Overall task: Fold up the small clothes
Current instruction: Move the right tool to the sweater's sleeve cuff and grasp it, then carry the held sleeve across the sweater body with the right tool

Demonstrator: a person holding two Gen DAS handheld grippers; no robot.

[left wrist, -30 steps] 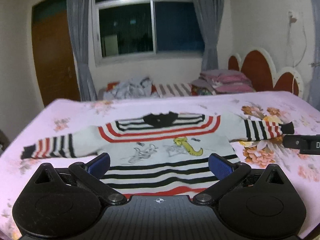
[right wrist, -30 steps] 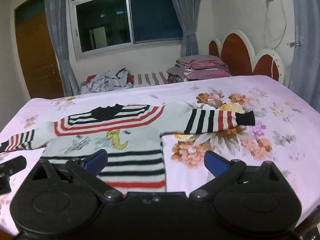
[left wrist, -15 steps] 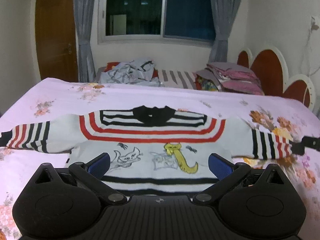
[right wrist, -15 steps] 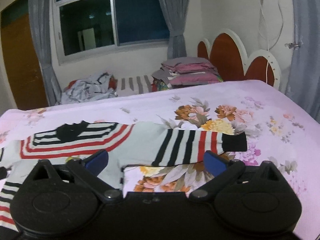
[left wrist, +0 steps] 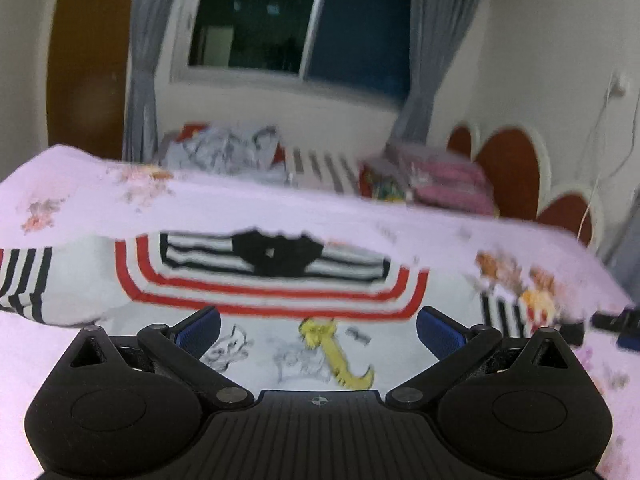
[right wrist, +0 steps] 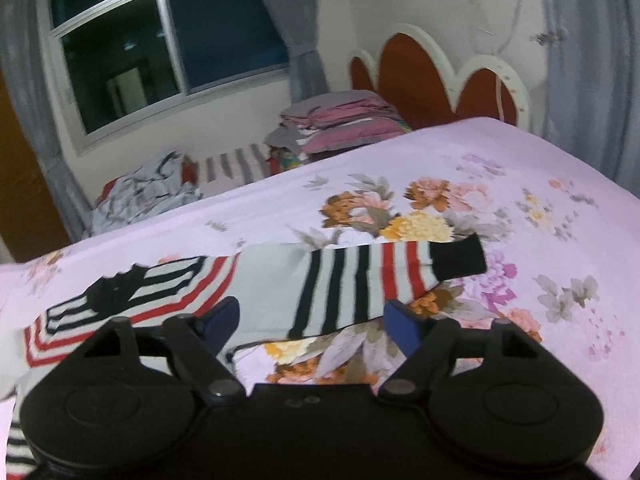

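Both claws gape wide, empty. The right gripper (right wrist: 310, 322) is the nearer one to the sweater's sleeve (right wrist: 372, 276), stretched out toward three o'clock on the bedspread (right wrist: 520, 168). The left gripper (left wrist: 318, 330) hovers over the sweater (left wrist: 264, 300) chest.

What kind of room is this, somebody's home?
Most likely a bedroom in a home. A bed with a floral pink sheet fills the view, with a scalloped headboard at one end. Folded bedding is stacked by a curtained window, and a striped child's sweater lies spread flat.
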